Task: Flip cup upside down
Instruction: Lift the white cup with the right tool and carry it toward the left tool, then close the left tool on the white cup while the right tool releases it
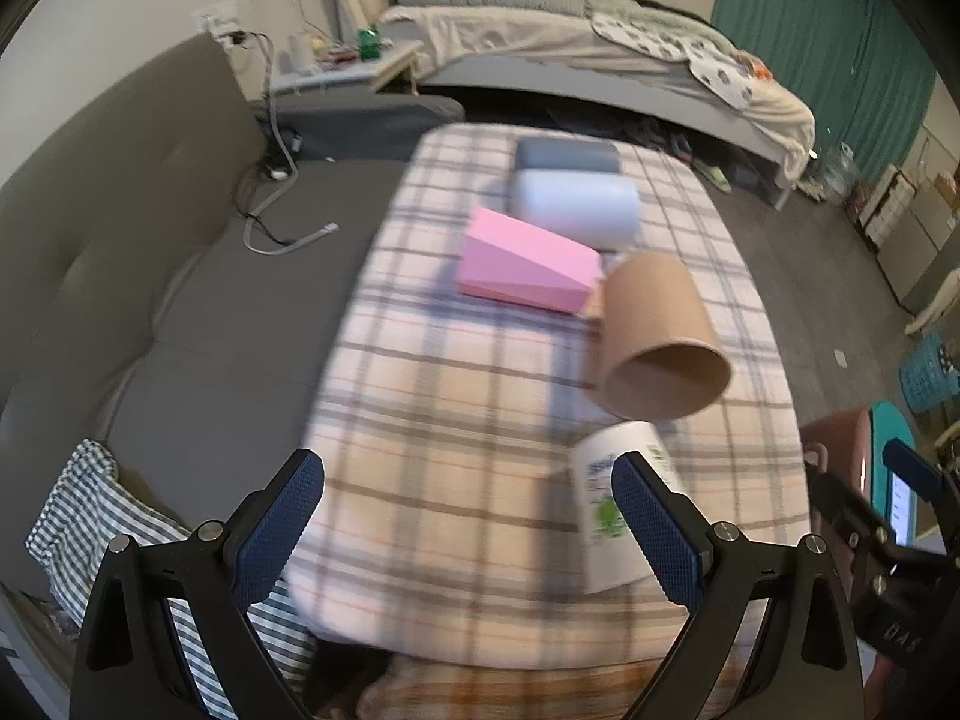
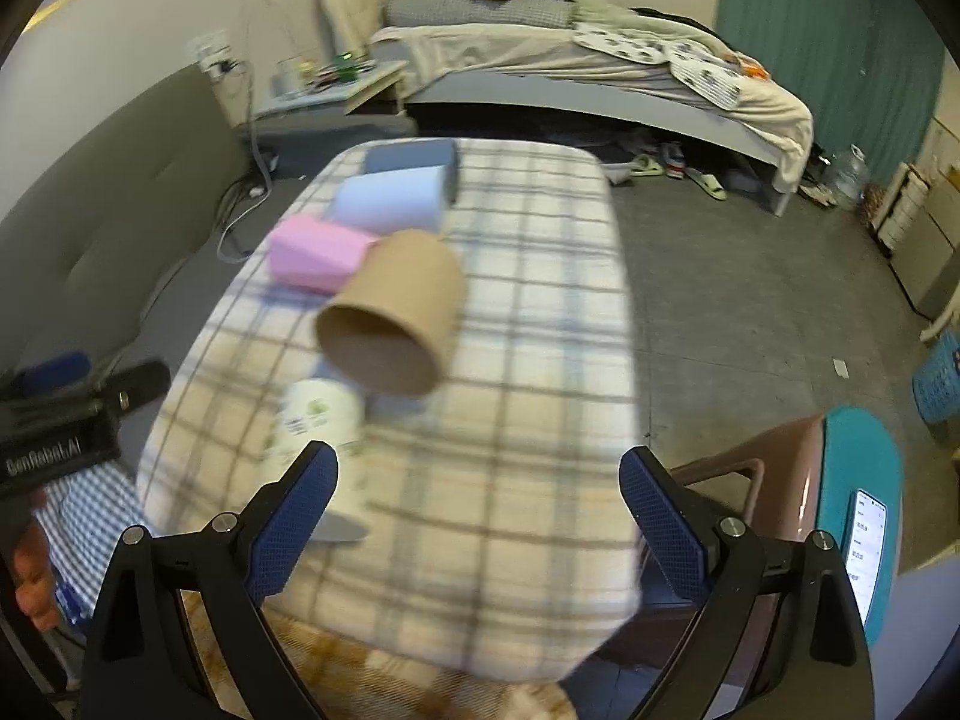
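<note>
A brown paper cup point(image 1: 657, 336) lies on its side on the plaid-covered table point(image 1: 456, 420), its open mouth facing me; it also shows in the right wrist view point(image 2: 396, 318). My left gripper point(image 1: 468, 516) is open and empty, well short of the cup, which is ahead to its right. My right gripper point(image 2: 480, 516) is open and empty, with the cup ahead to its left. Both views are blurred.
A white bottle point(image 1: 618, 510) lies near the cup point(image 2: 318, 414). A pink block point(image 1: 528, 264), a pale blue roll point(image 1: 576, 207) and a grey block point(image 1: 567, 153) sit farther back. A grey sofa point(image 1: 120, 240) is left, a bed point(image 1: 570, 42) behind, a chair point(image 2: 840, 510) right.
</note>
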The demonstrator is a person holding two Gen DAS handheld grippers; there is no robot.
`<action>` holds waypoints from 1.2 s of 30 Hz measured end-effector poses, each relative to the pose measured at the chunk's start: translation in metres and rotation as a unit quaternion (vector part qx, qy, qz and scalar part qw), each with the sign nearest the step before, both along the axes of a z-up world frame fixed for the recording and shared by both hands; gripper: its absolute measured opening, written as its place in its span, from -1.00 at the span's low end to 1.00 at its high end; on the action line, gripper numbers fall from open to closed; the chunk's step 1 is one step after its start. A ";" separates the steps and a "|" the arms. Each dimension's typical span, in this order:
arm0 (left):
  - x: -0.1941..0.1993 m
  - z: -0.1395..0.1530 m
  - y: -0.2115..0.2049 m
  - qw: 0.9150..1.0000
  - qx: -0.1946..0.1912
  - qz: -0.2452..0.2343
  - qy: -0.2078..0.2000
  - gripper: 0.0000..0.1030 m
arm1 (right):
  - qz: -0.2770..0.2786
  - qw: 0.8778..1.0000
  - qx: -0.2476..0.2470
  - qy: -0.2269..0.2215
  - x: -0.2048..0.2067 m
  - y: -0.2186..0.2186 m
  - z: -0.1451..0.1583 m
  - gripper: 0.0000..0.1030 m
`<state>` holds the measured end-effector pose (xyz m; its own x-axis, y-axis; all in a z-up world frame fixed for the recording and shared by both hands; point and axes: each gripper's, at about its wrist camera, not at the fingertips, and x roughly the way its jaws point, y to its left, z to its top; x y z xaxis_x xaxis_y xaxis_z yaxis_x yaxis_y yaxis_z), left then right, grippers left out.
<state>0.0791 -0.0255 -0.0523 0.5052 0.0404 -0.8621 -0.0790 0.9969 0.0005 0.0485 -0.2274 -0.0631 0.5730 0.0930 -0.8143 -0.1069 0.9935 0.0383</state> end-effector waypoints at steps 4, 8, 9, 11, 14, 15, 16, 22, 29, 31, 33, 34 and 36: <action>0.013 -0.016 -0.023 0.999 -0.006 -0.007 0.030 0.94 | -0.014 1.000 0.005 0.005 0.011 -0.021 -0.005 0.86; 0.027 -0.032 -0.035 0.998 -0.023 -0.002 0.060 0.94 | -0.019 1.000 0.011 0.018 0.021 -0.031 -0.017 0.86; 0.030 -0.035 -0.038 0.997 -0.026 -0.002 0.066 0.93 | -0.020 0.999 0.012 0.022 0.024 -0.033 -0.021 0.86; 0.037 -0.041 -0.044 0.997 -0.023 -0.004 0.077 0.94 | -0.024 0.999 0.013 0.032 0.028 -0.036 -0.030 0.86; 0.046 -0.052 -0.051 0.995 -0.019 -0.012 0.095 0.90 | -0.029 0.998 0.024 0.046 0.034 -0.043 -0.043 0.86; 0.048 -0.055 -0.053 0.994 -0.016 -0.014 0.103 0.90 | -0.031 0.998 0.026 0.049 0.036 -0.045 -0.046 0.86; 0.051 -0.059 -0.055 0.994 -0.018 -0.017 0.108 0.90 | -0.033 0.998 0.027 0.051 0.038 -0.046 -0.048 0.86; 0.056 -0.071 -0.058 0.989 -0.045 -0.032 0.135 0.75 | -0.038 0.997 0.036 0.063 0.044 -0.051 -0.060 0.86; 0.056 -0.072 -0.054 0.983 -0.088 -0.042 0.158 0.22 | -0.034 0.997 0.038 0.060 0.044 -0.047 -0.057 0.86; 0.052 -0.064 -0.053 0.983 -0.091 -0.047 0.149 0.21 | -0.034 0.997 0.038 0.056 0.042 -0.047 -0.054 0.86; 0.047 -0.051 -0.050 0.986 -0.090 -0.048 0.134 0.21 | -0.035 0.997 0.037 0.052 0.040 -0.046 -0.050 0.86; 0.045 -0.046 -0.048 0.987 -0.088 -0.049 0.127 0.21 | -0.035 0.997 0.037 0.050 0.039 -0.045 -0.048 0.86; 0.042 -0.034 -0.043 0.989 -0.082 -0.048 0.111 0.21 | -0.034 0.998 0.035 0.043 0.036 -0.044 -0.043 0.86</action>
<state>0.1207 -0.0681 -0.0866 0.2975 -0.1483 -0.9431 -0.0005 0.9878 -0.1555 0.0844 -0.2714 -0.1057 0.5081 0.1149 -0.8536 -0.0324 0.9929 0.1144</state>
